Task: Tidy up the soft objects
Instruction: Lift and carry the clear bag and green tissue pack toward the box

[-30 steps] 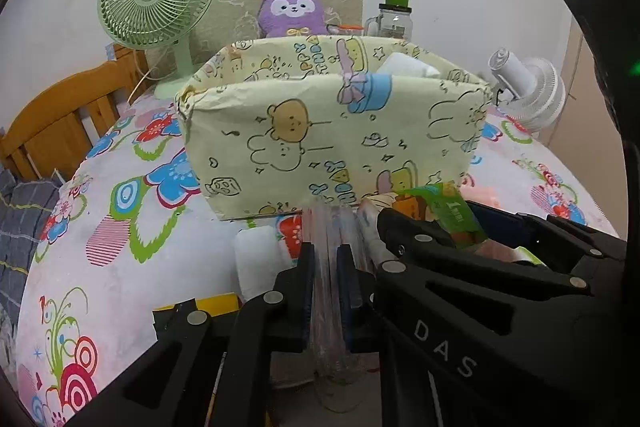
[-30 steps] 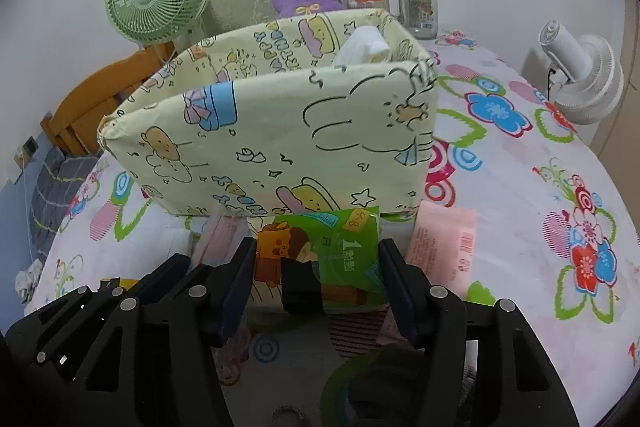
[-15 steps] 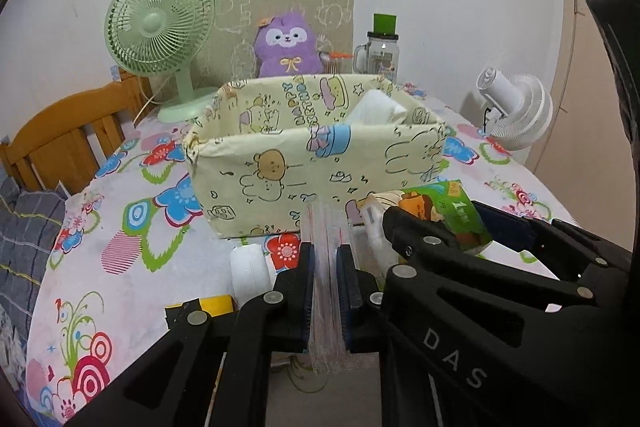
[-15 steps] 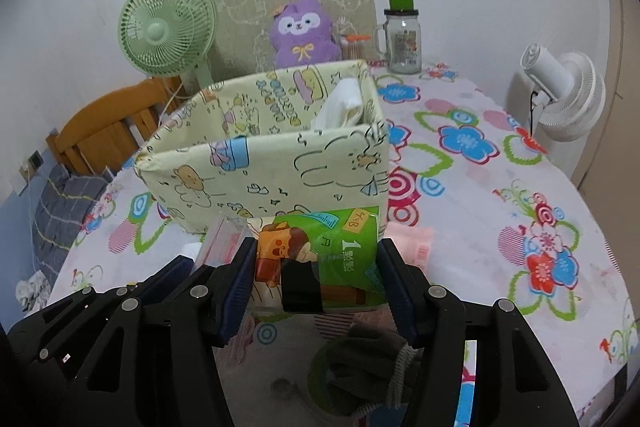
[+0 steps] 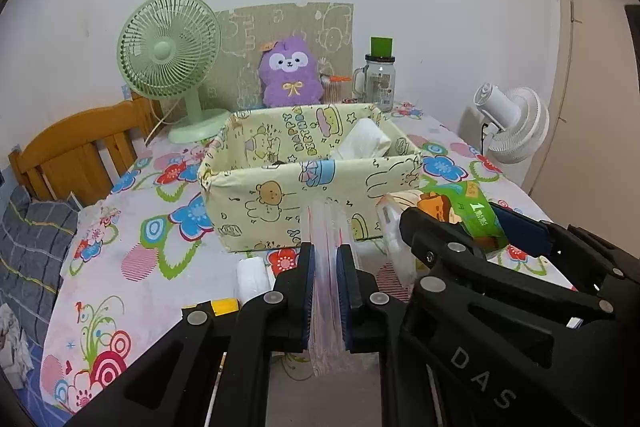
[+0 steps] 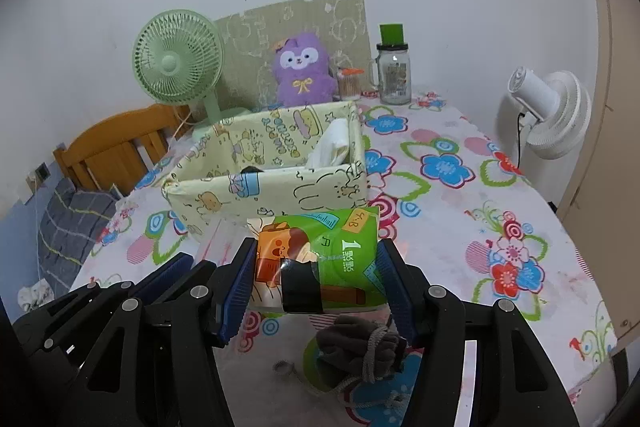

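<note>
Clear plastic, a thin packet [image 5: 326, 267], is being pinched by the left gripper [image 5: 326, 267], while a green tissue pack [image 6: 320, 259] is being clamped by the right gripper [image 6: 316, 275], both above the table before the bin [image 6: 280, 187]. Carrying seems underway; next, lifting over the rim is being called for.

Place: home, lived-in room.
Evidence: floral tablecloth [image 6: 460, 187], wooden chair [image 5: 76, 147], green desk fan [image 5: 170, 55], purple plush toy [image 6: 304, 71].
</note>
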